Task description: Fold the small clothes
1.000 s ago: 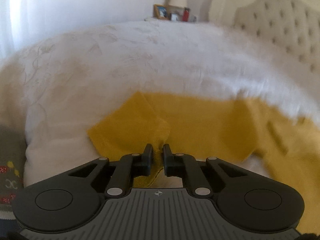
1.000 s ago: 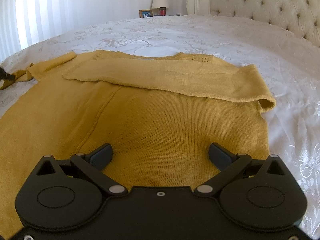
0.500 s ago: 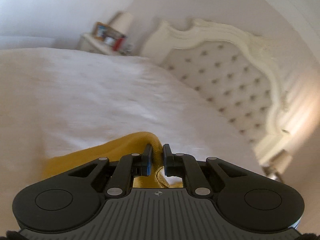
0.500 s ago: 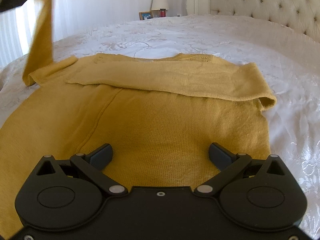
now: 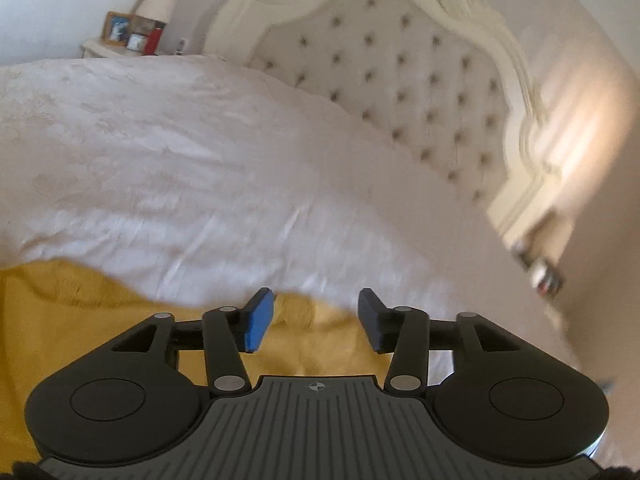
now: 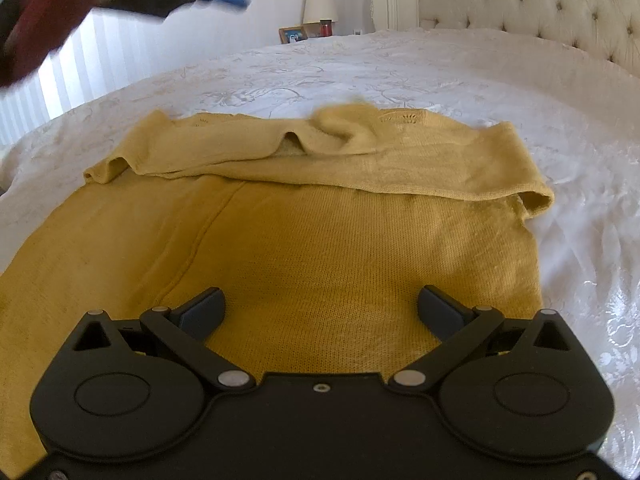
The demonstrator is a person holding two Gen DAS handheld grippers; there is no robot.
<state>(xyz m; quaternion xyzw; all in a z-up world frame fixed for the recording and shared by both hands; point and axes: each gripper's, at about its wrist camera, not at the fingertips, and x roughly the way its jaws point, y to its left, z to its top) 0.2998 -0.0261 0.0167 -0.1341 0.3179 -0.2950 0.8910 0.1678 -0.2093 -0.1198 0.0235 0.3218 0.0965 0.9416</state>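
We count one mustard-yellow knitted sweater (image 6: pixel 320 240), spread flat on the white embroidered bedspread (image 6: pixel 440 72), with both of its sleeves (image 6: pixel 360 160) folded across the chest, one lying over the other. Behind the bed we see one cream tufted headboard (image 5: pixel 400 80), and on the nightstand one white lamp (image 6: pixel 320 4), one red container (image 6: pixel 326 27) and framed photos (image 5: pixel 116 28), which we cannot count for certain.

We hold two grippers. Our left gripper (image 5: pixel 316 318) has its fingers parted by a moderate gap with nothing between them, poised above the sweater's edge; one blue pad (image 5: pixel 260 318) faces us. In the right wrist view it shows as a blurred dark shape up at the top left. Our right gripper (image 6: pixel 320 312) is spread wide and holds nothing, just over the sweater's lower body; we cannot tell whether it touches the knit.
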